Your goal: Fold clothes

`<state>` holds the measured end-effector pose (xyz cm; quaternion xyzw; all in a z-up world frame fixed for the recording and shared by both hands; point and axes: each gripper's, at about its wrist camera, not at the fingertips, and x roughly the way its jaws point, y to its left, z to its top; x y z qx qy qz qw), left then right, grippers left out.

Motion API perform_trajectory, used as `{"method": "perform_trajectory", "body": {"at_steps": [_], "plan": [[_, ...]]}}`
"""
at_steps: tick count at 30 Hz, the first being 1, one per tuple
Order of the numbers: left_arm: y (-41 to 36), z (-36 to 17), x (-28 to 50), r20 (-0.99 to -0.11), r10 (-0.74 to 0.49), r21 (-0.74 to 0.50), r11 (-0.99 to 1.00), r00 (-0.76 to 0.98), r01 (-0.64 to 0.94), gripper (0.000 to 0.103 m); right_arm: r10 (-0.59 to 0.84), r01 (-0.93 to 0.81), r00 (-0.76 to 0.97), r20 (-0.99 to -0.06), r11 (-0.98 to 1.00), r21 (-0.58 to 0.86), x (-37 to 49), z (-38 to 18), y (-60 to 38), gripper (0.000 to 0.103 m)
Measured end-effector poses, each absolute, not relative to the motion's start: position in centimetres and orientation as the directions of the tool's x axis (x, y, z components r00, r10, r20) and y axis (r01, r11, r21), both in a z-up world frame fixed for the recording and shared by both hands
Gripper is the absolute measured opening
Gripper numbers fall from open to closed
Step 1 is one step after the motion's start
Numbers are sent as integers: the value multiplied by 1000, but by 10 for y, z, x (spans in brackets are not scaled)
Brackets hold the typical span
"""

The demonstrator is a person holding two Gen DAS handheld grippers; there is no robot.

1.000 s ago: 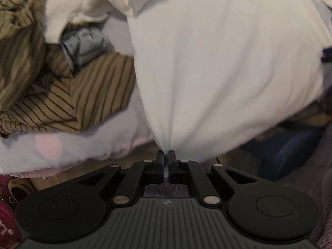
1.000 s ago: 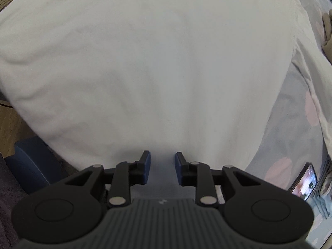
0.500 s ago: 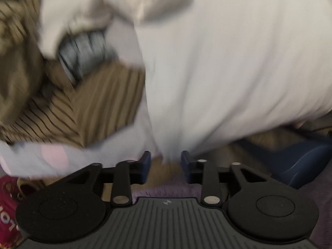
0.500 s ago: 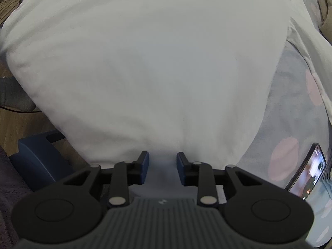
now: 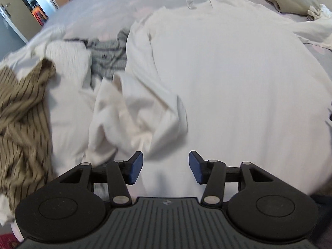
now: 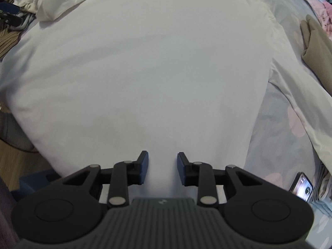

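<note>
A white long-sleeved shirt lies spread flat on the bed, collar and tag at the far end. Its left sleeve is bunched up beside the body. My left gripper is open and empty above the shirt's near hem, by that sleeve. In the right wrist view the same shirt fills the frame. My right gripper is open over the near hem, with cloth lying between the jaws but not pinched.
A brown striped garment and a grey striped one lie in a heap at the left. A folded tan garment and a lit phone lie at the right on the grey, pink-spotted bedsheet. A blue object stands on the wooden floor below the bed's edge.
My left gripper opened, let go of the white shirt's hem and rose over the bed. The shirt now lies flat. My right gripper stayed open and moved slightly up.
</note>
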<state>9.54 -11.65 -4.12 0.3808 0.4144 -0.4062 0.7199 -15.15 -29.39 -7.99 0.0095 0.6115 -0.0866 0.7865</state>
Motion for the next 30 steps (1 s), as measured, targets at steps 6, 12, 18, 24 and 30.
{"method": "perform_trajectory", "body": {"at_steps": [6, 12, 18, 24, 30], "plan": [[-140, -57, 87, -879, -276, 284, 354, 389, 891, 45, -183, 264, 332, -925, 960, -95, -143, -85, -284, 34], [-150, -57, 104, -876, -270, 274, 404, 400, 873, 2, -233, 328, 428, -873, 940, -90, -133, -109, -282, 34], [-148, -4, 132, -827, -345, 228, 515, 444, 826, 0, -219, 349, 391, -894, 934, -76, -133, -117, -294, 34], [-158, 58, 177, -767, -332, 274, 604, 549, 748, 0, -216, 346, 375, -901, 935, -80, -138, -117, -294, 34], [-167, 89, 250, -750, -204, 329, 711, 630, 621, 0, -216, 342, 378, -900, 936, -81, -135, -118, -295, 35]]}}
